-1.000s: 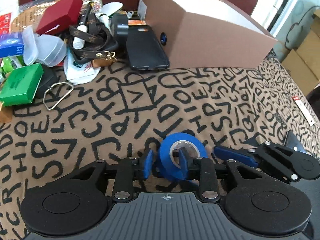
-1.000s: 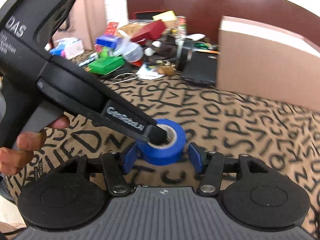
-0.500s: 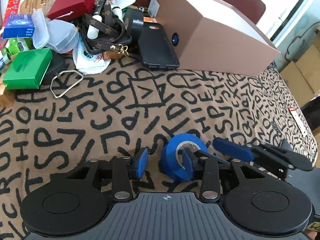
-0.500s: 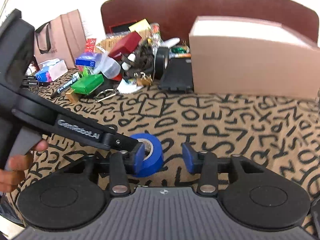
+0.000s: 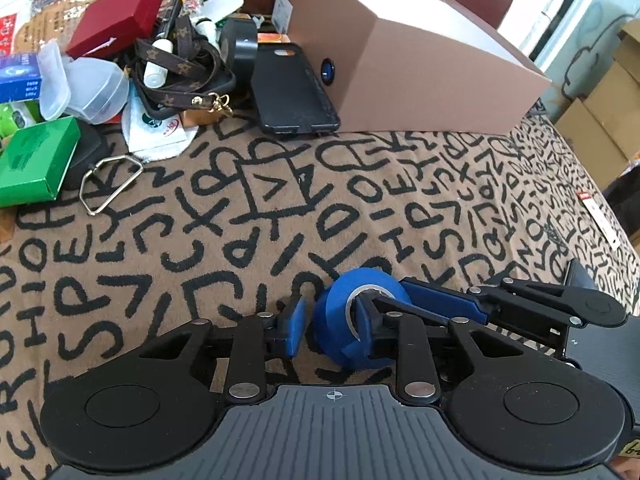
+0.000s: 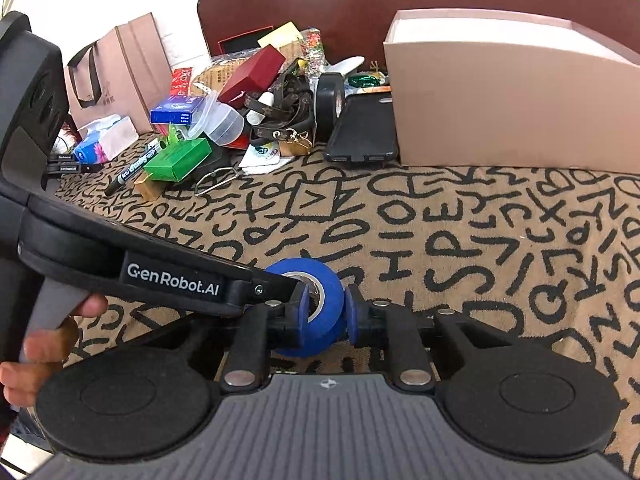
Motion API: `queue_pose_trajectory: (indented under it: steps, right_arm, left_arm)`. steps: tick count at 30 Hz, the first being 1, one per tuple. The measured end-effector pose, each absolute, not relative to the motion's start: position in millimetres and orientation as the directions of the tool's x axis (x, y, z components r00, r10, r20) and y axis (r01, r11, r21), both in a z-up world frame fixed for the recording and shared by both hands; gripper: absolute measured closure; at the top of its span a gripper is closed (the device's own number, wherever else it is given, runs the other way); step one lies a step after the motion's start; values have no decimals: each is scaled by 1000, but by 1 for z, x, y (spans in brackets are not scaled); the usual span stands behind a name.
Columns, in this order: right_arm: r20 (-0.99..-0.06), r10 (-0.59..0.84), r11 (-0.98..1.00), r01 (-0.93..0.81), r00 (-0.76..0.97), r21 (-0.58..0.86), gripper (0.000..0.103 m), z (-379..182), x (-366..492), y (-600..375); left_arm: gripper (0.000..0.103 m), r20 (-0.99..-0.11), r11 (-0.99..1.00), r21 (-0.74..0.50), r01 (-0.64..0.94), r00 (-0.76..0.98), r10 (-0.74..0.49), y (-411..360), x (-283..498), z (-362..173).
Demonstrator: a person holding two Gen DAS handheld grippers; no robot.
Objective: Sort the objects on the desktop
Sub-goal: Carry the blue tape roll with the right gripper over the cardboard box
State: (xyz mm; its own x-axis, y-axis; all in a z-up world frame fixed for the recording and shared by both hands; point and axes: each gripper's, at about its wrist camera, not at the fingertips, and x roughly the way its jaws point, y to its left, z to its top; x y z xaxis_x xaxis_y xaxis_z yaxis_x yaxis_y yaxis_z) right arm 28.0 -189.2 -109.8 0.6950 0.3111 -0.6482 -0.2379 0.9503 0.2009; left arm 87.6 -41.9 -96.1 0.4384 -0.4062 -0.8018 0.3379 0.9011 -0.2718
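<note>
While the fuzzy tan cloth [image 5: 280,184] with black doodle letters is spread flat, a glossy blue tape roll [image 6: 320,308] is stood on edge on it, a pale ring showing round its hole. It's pinched flat-side to flat-side by the right gripper [image 6: 325,312], both blue pads pressed on. The left gripper [image 5: 326,326] has just been narrowing: one finger is poked into the core, the other is left just off the roll's outer face. A matte pinkish cardboard box [image 5: 420,72] and smooth black phone case [image 5: 292,88] are parked well behind.
</note>
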Motion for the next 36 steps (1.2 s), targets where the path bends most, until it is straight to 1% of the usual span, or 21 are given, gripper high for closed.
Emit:
queue_pose_trajectory:
  steps: [3, 7, 10, 14, 36]
  right_arm:
    - [-649, 309, 951, -237, 695, 198, 81, -111, 29, -188]
    - [-648, 310, 951, -233, 696, 204, 81, -111, 28, -188]
    - [-647, 310, 951, -234, 697, 204, 81, -111, 28, -188]
    - [-650, 305, 952, -234, 696, 196, 81, -111, 27, -187]
    - [-664, 285, 958, -233, 691, 168, 81, -108, 28, -183]
  left_arm:
    - [68, -803, 902, -270, 336, 439, -404, -42, 88, -96]
    - [65, -800, 906, -275, 323, 446, -402, -41, 88, -97]
    - [67, -799, 906, -275, 322, 447, -402, -41, 88, -97]
    - [74, -802, 906, -275, 322, 444, -401, -43, 87, -96]
    - [72, -797, 906, -287, 312, 447, -407, -40, 85, -96]
